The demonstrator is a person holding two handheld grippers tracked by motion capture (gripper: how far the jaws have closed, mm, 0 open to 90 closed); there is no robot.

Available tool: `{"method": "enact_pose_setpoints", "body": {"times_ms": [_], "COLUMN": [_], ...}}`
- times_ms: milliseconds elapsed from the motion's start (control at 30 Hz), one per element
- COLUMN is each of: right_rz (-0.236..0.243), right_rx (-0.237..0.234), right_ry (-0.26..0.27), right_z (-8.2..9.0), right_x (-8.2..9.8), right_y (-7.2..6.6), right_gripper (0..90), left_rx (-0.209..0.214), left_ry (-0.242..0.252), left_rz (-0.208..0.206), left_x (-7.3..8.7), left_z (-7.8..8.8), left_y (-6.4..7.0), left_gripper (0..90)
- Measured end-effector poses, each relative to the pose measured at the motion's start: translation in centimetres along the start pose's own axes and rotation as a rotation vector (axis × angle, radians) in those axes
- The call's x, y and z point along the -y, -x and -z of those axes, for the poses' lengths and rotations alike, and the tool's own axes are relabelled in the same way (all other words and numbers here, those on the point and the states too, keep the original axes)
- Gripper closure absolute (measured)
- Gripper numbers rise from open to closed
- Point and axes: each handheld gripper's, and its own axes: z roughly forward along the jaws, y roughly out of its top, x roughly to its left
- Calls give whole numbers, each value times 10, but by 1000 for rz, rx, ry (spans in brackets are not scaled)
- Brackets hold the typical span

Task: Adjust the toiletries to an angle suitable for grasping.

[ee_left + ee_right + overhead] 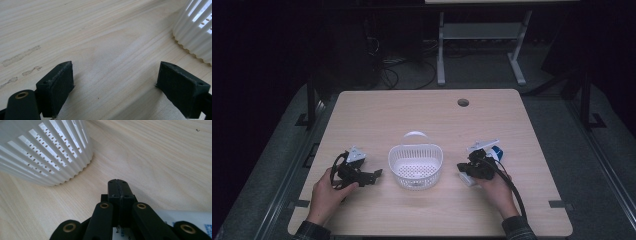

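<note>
The white slotted basket (415,166) stands upright in the middle of the tabletop (427,112), its handle raised at the far side, and from above it looks empty: nothing has gone into it yet. On the right, the right tongs (117,188) are clenched tight with nothing between the pads, pointing toward the basket's ribbed wall from near by. Under that hand lies a white packet with blue print (492,152), flat on the tabletop just beside the tongs; it seems to be the 1 thing waiting to be dealt with, though I cannot tell what it is. On the left, the left tongs (117,87) are released, standing wide over bare wood, with the basket off to 1 side and untouched. I would judge the work barely begun, with picking up and loading all left.
</note>
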Motion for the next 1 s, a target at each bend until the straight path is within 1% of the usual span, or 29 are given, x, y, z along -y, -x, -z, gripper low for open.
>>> {"method": "enact_pose_setpoints", "body": {"times_ms": [33, 400, 567, 600, 767, 1000], "right_rz": [-4, 7, 8, 2, 14, 3], "right_rx": [-3, -5, -9, -9, -7, 0], "right_ry": [1, -7, -10, -12, -19, -25], "right_z": [0, 4, 10, 10, 14, 24], "right_x": [0, 4, 9, 10, 14, 23], "right_y": [0, -2, -2, -3, -4, -3], "right_gripper": [897, 897, 897, 897, 897, 897], "left_rx": [0, 0, 0, 0, 0, 0], "left_ry": [0, -1, -1, -1, 0, -1], "left_rz": [1, 0, 0, 0, 0, -1], "left_x": [0, 0, 0, 0, 0, 0], "left_z": [0, 0, 0, 0, 0, 0], "left_y": [0, 0, 0, 0, 0, 0], "left_gripper": [130, 130, 130, 130, 130, 130]}}
